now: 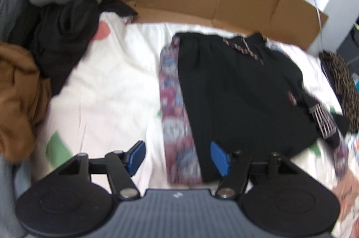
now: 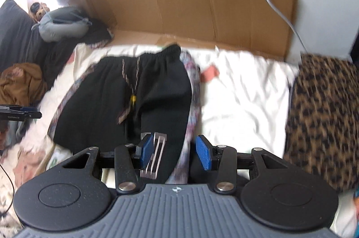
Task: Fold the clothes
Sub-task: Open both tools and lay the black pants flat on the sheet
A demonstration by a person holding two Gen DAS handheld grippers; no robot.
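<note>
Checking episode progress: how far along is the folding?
Done: black shorts lie folded flat on the white sheet. In hand: nothing; left claw and right claw are both open above the cloth. Left: brown garment and dark garments are heaped unfolded at the side.

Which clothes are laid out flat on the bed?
The black shorts with patterned side stripes. The brown garment and dark clothes lie crumpled in a pile.
</note>
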